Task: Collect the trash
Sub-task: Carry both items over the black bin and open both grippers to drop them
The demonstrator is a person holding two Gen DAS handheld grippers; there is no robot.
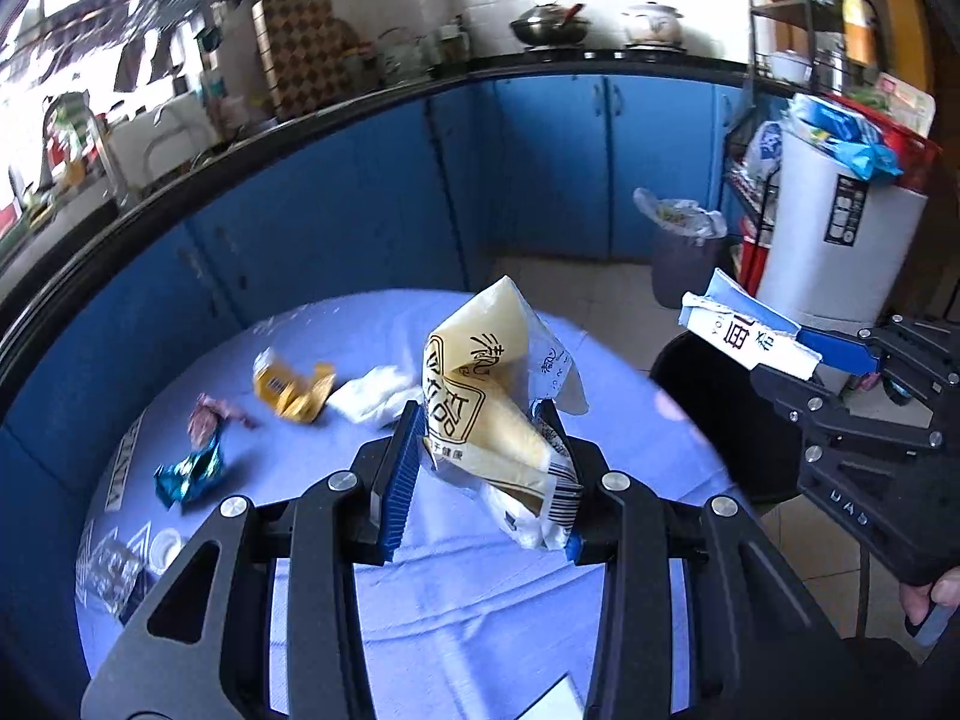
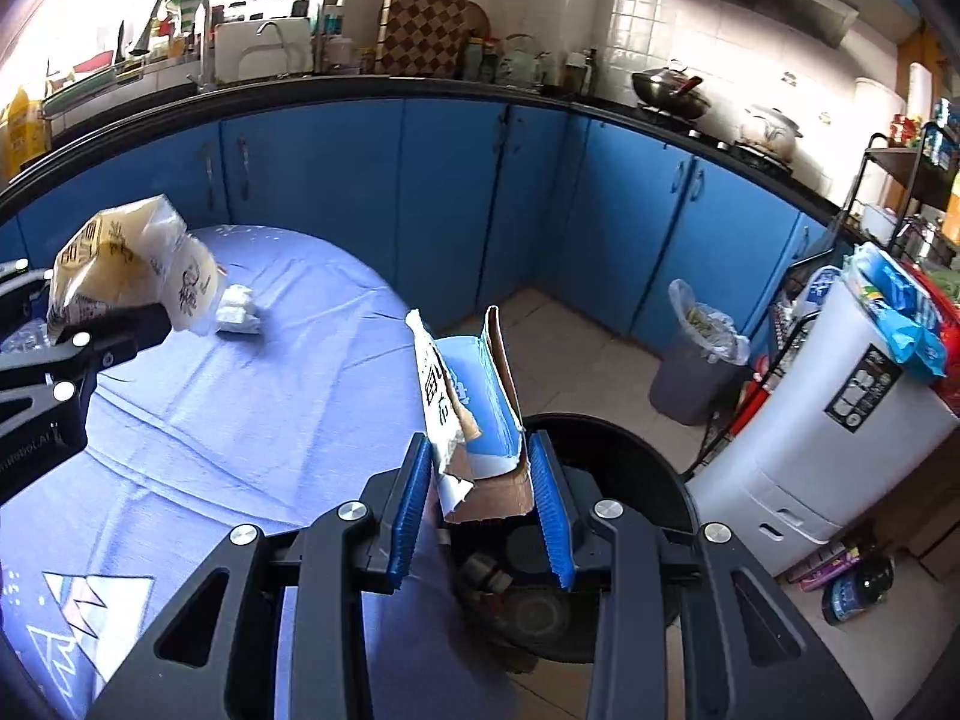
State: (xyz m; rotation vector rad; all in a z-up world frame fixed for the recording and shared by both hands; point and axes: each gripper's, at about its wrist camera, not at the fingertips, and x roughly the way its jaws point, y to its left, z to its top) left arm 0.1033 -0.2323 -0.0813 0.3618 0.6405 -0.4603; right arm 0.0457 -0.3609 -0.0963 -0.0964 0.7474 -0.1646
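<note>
Blue kitchen cabinets under a black countertop form the background, and a round table covered with a pale lilac cloth fills the foreground. Above that cloth, a crumpled yellow-and-clear plastic food bag with black printed characters is clamped between the blue ribbed pads of the left gripper and is held clear of the table. On the cloth beyond it, a crushed yellow carton, a wad of white tissue, a pinkish crumpled wrapper and a shiny blue foil wrapper are seen lying apart from one another. An empty clear plastic bottle lies at the table's left edge.

A torn blue-and-white cardboard box with brown inner faces is gripped by the right gripper, whose pads are closed against its sides. It is held above the near rim of a round black bin standing on the tiled floor just beside the table. Farther back, a grey trash can lined with a clear bag is seen by the cabinets, with a white appliance near it on the right.
</note>
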